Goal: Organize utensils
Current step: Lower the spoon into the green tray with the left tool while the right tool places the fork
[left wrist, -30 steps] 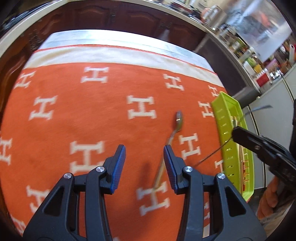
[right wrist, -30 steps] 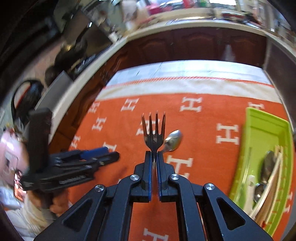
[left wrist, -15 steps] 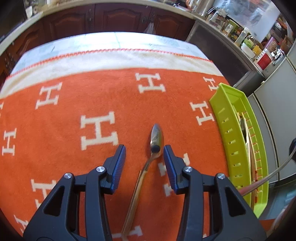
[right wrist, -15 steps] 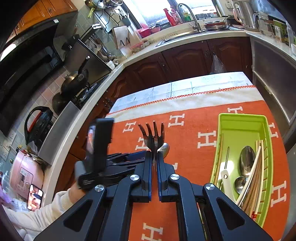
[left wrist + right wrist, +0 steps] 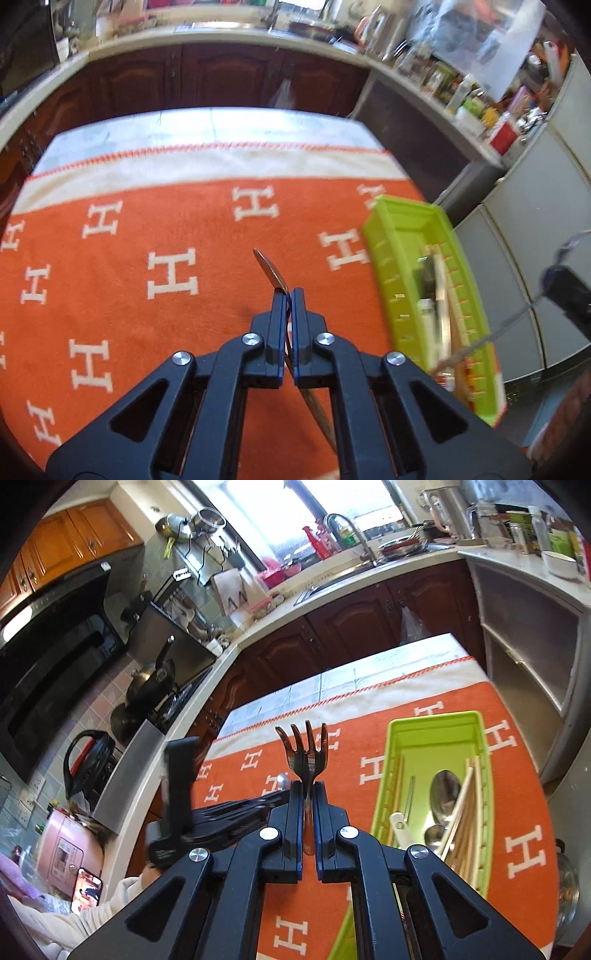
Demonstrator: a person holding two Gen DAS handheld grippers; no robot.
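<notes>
Left gripper (image 5: 288, 295) and right gripper (image 5: 308, 788): matte black plastic, triangular cutouts, silver round screws at joints, blue-edged finger pads (image 5: 279, 310). Cream sleeve (image 5: 110, 904) behind the left gripper's black handle.

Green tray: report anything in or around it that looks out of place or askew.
Nothing is spilled or damaged. The green tray holds spoons and chopsticks lying lengthwise, loosely piled. Two utensils are still out of it: the fork clamped in the right gripper, and the spoon clamped in the left gripper, tilted.
</notes>
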